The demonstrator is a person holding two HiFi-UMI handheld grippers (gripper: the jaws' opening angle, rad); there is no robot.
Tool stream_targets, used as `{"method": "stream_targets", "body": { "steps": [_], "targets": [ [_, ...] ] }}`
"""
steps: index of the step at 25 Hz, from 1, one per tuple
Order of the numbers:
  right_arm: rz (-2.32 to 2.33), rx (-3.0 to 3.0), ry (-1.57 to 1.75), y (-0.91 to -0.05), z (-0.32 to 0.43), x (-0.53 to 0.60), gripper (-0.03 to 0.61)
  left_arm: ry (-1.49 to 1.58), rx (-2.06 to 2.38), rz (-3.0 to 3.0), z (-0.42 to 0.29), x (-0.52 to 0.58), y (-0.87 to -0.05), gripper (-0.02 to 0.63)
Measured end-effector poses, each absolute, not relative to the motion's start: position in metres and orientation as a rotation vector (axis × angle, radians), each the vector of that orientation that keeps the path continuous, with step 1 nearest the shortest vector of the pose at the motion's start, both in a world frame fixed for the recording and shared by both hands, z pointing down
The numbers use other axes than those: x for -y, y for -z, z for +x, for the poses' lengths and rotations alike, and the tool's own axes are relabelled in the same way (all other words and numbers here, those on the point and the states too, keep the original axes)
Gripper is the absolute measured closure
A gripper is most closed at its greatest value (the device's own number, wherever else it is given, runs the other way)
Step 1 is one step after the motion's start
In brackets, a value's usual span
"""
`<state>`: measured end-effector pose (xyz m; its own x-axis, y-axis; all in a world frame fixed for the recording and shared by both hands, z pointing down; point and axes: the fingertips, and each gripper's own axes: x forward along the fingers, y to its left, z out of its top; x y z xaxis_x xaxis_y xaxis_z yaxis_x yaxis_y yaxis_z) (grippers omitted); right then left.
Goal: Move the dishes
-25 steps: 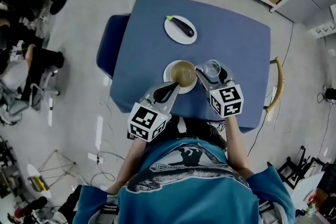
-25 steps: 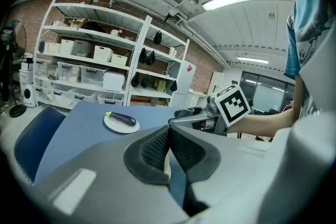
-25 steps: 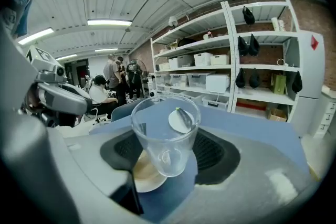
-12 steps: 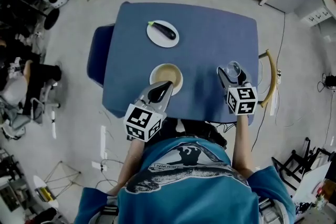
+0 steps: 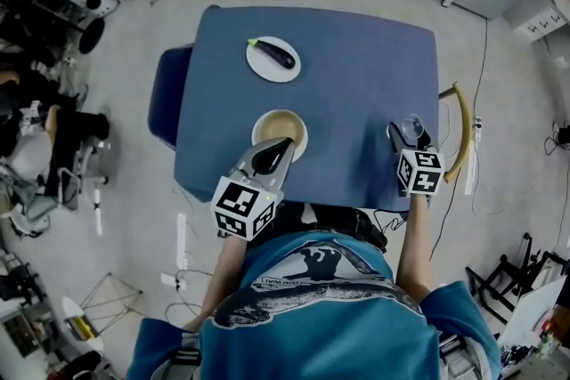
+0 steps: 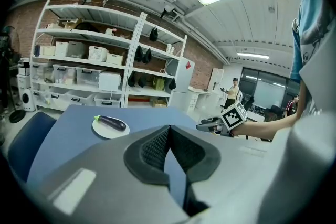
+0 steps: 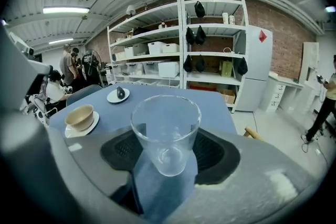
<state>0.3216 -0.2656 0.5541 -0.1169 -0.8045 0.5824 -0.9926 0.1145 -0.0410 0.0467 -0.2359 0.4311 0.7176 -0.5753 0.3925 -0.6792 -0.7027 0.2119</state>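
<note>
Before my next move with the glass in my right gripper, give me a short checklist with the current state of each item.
1. Glass clamped between the right gripper's pads: ok.
2. Glass upright, mouth up: ok.
3. Glass empty, nothing to spill: ok.
4. Base of the glass resting on the blue table: cannot tell.
5. Glass clear of the bowl on its saucer: ok, they sit well apart, with the bowl toward the left.
6. Left gripper out of the way: ok, jaws together with nothing in them, by the bowl's near side.
</note>
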Motion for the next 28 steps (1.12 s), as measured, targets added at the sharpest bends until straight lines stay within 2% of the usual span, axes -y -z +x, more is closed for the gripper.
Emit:
{"method": "stream_targets", "body": {
  "steps": [14,16,28],
  "targets": [
    [1.789,1.982,-0.646,-0.572,0.321,0.260,0.291,-0.441,1.017,2.565,0.033,0.227,-0.431,0.600],
    [1.786,1.985,-0.663,-0.569,0.320,0.258,0.243,-0.439,1.026,2.562,0.030,0.226,-0.431,0.600],
    [1.875,2.091,-0.412,-0.472,0.315,0.252,0.238,-0.411,1.039,2.545,0.010,0.221,-0.437,0.600]
  ]
}}
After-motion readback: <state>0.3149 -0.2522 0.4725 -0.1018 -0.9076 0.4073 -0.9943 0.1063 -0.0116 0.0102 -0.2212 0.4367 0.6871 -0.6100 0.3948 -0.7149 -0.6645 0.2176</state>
